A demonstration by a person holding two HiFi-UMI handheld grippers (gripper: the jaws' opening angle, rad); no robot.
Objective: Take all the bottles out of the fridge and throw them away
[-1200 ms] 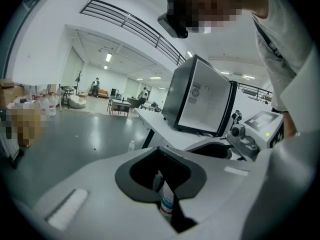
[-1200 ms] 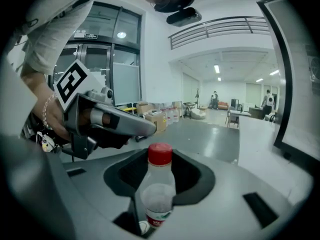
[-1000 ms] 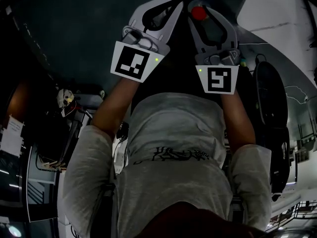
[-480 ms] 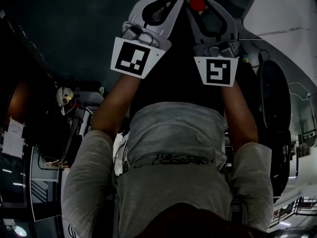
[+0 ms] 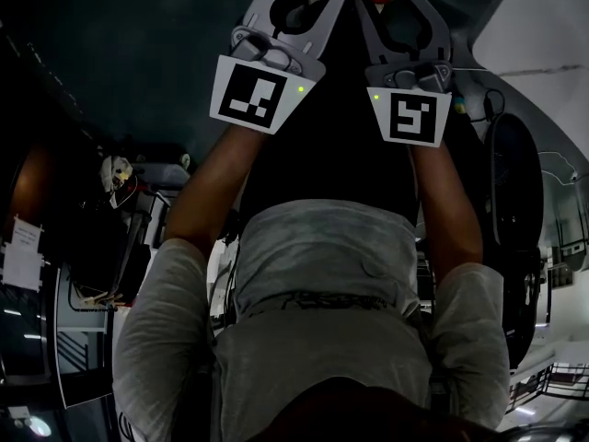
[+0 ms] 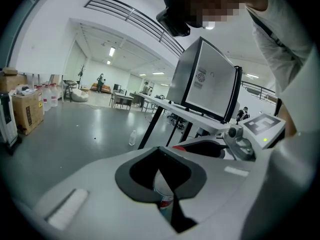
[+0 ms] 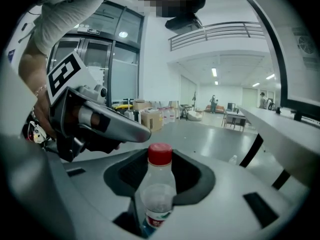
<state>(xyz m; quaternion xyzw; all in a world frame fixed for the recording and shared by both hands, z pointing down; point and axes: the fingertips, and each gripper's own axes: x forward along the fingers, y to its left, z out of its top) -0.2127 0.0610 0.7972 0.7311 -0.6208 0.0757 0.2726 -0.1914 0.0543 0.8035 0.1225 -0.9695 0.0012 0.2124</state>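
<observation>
Right gripper (image 7: 160, 178) clamped low on a bottle (image 7: 159, 196), red cap clear above the jaws, so it rides upright and steady for carrying. Left gripper (image 6: 161, 166) pinched tight on a second bottle (image 6: 165, 198), only shoulder and label showing. Both are out of the fridge (image 6: 210, 81), one per hand — likely to save a trip.

A big open hall, a lab or workspace by its look. Beyond the jaws of the left gripper (image 6: 164, 184) spreads a glossy grey floor (image 6: 75, 134). Far to their left stand cardboard boxes (image 6: 25, 111) and water jugs (image 6: 49, 95), far ahead tables (image 6: 122, 100), and high above strip lights (image 6: 111, 51) and a balcony railing (image 6: 132, 16).
</observation>
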